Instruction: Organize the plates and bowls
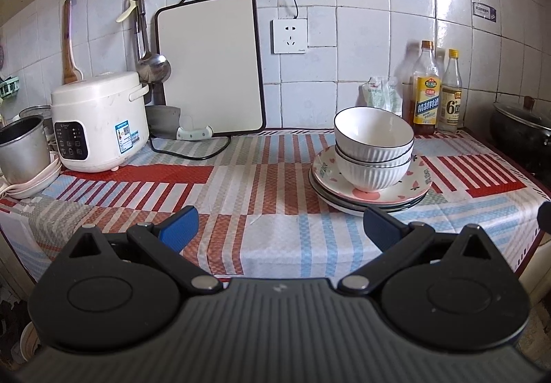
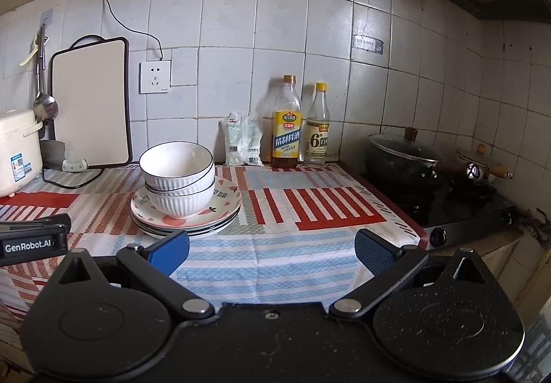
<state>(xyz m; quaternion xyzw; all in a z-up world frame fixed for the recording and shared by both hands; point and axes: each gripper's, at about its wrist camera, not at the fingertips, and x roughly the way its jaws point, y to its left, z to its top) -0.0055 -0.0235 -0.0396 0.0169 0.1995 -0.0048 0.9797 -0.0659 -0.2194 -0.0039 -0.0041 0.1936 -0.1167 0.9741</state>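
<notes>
Two white ribbed bowls [image 1: 373, 145] with dark rims are nested, the upper one tilted, on a stack of plates [image 1: 406, 192]; the top plate has pink fruit prints. The stack stands on the patterned cloth at right centre. My left gripper [image 1: 280, 228] is open and empty, hovering in front of and left of the stack. In the right wrist view the bowls [image 2: 177, 176] and plates [image 2: 220, 214] sit at left centre. My right gripper [image 2: 272, 250] is open and empty, in front of and right of the stack. The left gripper's body [image 2: 32, 238] shows at the left edge.
A white rice cooker [image 1: 98, 121], steel pot [image 1: 22, 149] and cutting board [image 1: 210, 66] stand at back left. Two bottles [image 1: 437, 90] and a packet [image 2: 241, 138] stand against the wall. A black lidded pot [image 2: 403, 159] sits on the stove at right.
</notes>
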